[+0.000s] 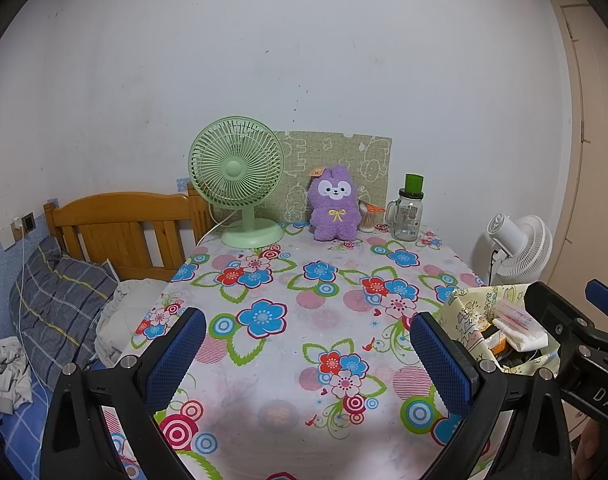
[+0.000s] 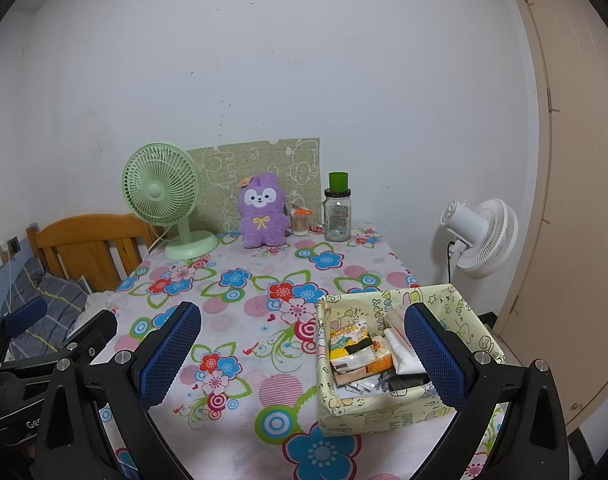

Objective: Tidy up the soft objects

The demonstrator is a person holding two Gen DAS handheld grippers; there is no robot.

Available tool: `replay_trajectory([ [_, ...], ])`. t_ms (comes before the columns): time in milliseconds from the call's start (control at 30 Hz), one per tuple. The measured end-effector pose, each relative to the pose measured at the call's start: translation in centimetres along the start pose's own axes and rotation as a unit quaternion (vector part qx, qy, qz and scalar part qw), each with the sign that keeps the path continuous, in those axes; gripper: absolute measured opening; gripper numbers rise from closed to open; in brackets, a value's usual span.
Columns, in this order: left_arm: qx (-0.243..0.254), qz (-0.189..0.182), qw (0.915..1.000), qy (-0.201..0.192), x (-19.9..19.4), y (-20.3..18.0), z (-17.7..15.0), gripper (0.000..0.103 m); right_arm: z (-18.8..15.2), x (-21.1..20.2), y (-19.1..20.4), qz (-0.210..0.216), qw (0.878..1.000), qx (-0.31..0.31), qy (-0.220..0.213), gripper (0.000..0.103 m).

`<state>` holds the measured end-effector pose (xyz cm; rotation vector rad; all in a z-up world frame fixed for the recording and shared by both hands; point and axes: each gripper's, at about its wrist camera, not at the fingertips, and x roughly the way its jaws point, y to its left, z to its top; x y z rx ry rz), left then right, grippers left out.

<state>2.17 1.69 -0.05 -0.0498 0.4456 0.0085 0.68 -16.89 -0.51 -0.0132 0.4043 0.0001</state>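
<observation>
A purple plush bunny (image 1: 334,209) (image 2: 261,211) sits upright at the far edge of the flowered table (image 1: 288,344) (image 2: 232,312), against a green cartoon board. A pale yellow cartoon-print box (image 2: 387,404) (image 1: 469,316) holding several packets stands at the table's near right. My left gripper (image 1: 305,348) hovers open above the near table, nothing between its blue pads. Open as well, my right gripper (image 2: 302,344) hangs over the near right of the table, its right finger (image 2: 433,352) above the box. Both are far from the plush.
A green desk fan (image 1: 238,184) (image 2: 164,196) stands left of the plush. A glass jar with a green lid (image 1: 409,210) (image 2: 337,210) and a cotton-swab cup (image 2: 300,222) stand to its right. A wooden bed headboard (image 1: 120,228) and pillow lie left. A white floor fan (image 2: 481,236) stands right.
</observation>
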Motion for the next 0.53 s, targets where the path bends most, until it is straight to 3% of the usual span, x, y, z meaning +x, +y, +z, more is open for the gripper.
replay_trajectory([
  [533, 0.003, 0.0, 1.0, 0.0, 0.05, -0.07, 0.02, 0.103, -0.14, 0.11, -0.15, 0.001, 1.0, 0.005, 0.002, 0.103],
])
